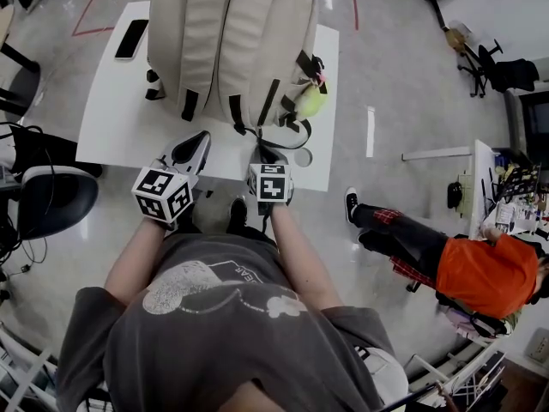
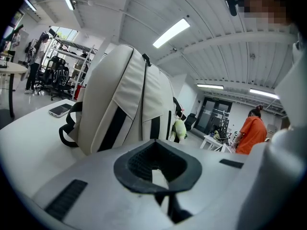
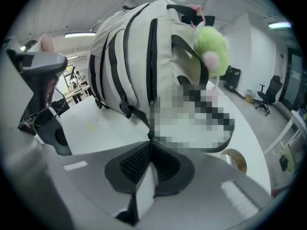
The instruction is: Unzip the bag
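A beige backpack point(image 1: 227, 41) with black straps stands on the white table point(image 1: 111, 118), and a dark zipper line point(image 3: 152, 56) runs down its front. A green plush toy point(image 1: 310, 101) hangs at its right side. My right gripper point(image 1: 268, 150) is at the bag's near bottom edge, shut on a thin black strap point(image 3: 136, 114) that leads from a buckle to the jaw tips point(image 3: 150, 139). The left gripper point(image 1: 194, 147) is a little short of the backpack point(image 2: 124, 104), over the table's near edge. Its jaws point(image 2: 154, 145) look shut and hold nothing.
A black phone point(image 1: 131, 39) lies on the table left of the bag. An office chair point(image 1: 51, 200) stands on my left. A person in an orange top point(image 1: 480, 273) sits to the right, beside a cluttered desk point(image 1: 506, 196).
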`<state>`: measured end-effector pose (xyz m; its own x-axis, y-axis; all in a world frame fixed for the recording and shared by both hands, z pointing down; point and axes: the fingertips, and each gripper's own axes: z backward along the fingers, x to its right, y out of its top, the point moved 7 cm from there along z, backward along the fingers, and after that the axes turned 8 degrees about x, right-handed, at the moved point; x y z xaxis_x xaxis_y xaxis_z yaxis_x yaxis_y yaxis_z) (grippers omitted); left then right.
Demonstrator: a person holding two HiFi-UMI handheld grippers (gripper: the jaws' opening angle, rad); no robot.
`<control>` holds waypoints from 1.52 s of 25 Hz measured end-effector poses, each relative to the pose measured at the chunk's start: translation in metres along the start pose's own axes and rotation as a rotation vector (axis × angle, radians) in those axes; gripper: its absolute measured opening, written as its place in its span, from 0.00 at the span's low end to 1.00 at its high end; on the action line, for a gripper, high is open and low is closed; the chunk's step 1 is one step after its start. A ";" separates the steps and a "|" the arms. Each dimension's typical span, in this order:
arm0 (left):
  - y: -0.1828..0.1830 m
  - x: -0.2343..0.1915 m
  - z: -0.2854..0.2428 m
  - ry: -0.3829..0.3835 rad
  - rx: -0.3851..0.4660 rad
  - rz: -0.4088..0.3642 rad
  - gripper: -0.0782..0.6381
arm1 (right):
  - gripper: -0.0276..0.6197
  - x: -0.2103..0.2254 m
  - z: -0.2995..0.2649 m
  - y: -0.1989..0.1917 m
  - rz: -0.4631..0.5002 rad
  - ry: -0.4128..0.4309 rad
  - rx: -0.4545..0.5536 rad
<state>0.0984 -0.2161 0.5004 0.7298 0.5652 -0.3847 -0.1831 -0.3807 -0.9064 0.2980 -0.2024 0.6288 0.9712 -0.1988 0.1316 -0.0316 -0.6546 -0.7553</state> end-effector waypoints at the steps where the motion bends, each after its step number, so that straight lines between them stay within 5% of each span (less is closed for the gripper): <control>1: 0.000 0.001 0.001 0.000 0.001 -0.002 0.12 | 0.06 0.001 0.002 0.000 -0.006 -0.003 0.010; 8: 0.002 0.007 0.005 0.016 0.017 -0.014 0.12 | 0.09 0.008 0.022 0.007 -0.128 0.038 0.079; 14: 0.003 0.011 0.010 0.061 0.039 -0.013 0.12 | 0.17 0.018 0.048 0.025 -0.120 0.057 0.153; 21: 0.001 0.019 0.012 0.119 0.058 -0.011 0.12 | 0.04 0.015 0.066 0.058 -0.009 0.146 0.315; 26: 0.003 0.019 0.009 0.149 0.073 -0.027 0.12 | 0.04 0.010 0.065 0.070 0.077 0.222 0.359; 38: 0.027 -0.053 0.062 0.083 0.062 -0.030 0.12 | 0.04 -0.059 0.058 0.073 0.029 0.108 0.362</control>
<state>0.0139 -0.2108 0.4859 0.7873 0.5116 -0.3441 -0.1993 -0.3170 -0.9272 0.2522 -0.1966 0.5286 0.9401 -0.3013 0.1592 0.0459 -0.3509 -0.9353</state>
